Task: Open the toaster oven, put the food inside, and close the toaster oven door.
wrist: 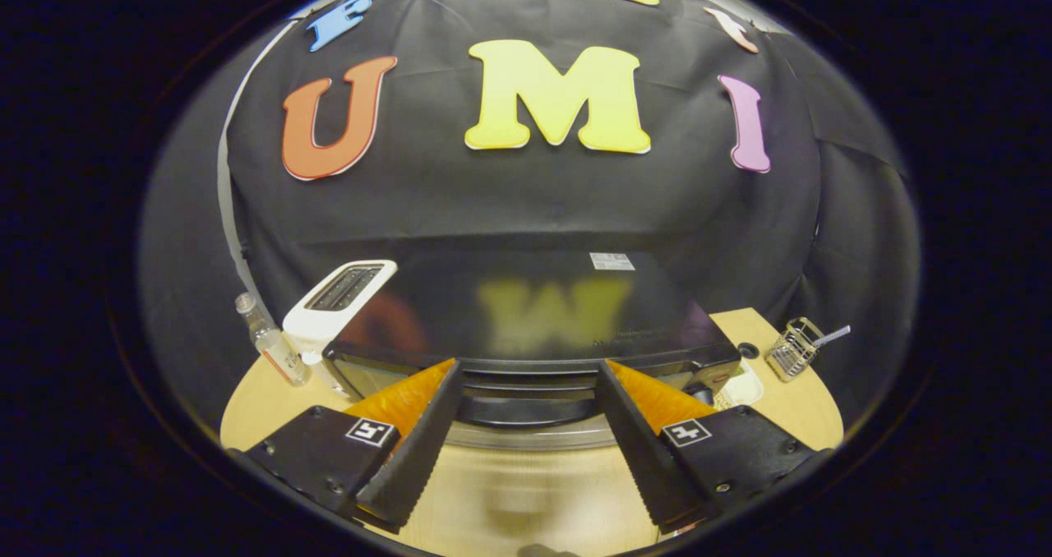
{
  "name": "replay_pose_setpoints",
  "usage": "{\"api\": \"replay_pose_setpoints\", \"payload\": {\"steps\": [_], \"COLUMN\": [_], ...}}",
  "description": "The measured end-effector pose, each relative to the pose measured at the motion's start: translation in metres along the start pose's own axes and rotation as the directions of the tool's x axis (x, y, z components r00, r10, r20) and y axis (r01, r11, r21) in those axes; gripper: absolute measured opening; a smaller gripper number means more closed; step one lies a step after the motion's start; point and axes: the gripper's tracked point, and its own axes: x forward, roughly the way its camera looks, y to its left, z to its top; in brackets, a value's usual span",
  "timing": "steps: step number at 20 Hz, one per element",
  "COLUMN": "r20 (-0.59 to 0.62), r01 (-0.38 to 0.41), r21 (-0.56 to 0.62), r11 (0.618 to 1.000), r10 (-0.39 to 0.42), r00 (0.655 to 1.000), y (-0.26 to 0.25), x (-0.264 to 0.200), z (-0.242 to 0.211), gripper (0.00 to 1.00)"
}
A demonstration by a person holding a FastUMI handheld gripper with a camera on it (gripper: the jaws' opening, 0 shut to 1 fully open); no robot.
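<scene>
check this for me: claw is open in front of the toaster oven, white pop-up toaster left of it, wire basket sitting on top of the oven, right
Not quite. The wire basket stands on the table to the right of the toaster oven, not on top of it, as the gripper view shows. The rest holds: the claw is open before the oven, and the white toaster is on its left.

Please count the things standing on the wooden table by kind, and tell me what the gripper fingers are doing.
Toaster oven: 1
White toaster: 1
Clear bottle: 1
Wire basket: 1
Total: 4
The gripper is open; its fingers stand apart, holding nothing, with the toaster oven's front just ahead of them.
</scene>
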Motion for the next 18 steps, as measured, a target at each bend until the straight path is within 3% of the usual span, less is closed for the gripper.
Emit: {"api": "replay_pose_setpoints", "payload": {"steps": [9, 18], "r20": [-0.054, -0.218], "r01": [-0.003, -0.038], "r21": [-0.007, -0.042], "r11": [1.000, 0.998], "r10": [0.003, 0.028], "r00": [0.999, 0.976], "y": [0.000, -0.002], "x": [-0.053, -0.082], "z": [-0.059, -0.149], "gripper": [1.00, 1.00]}}
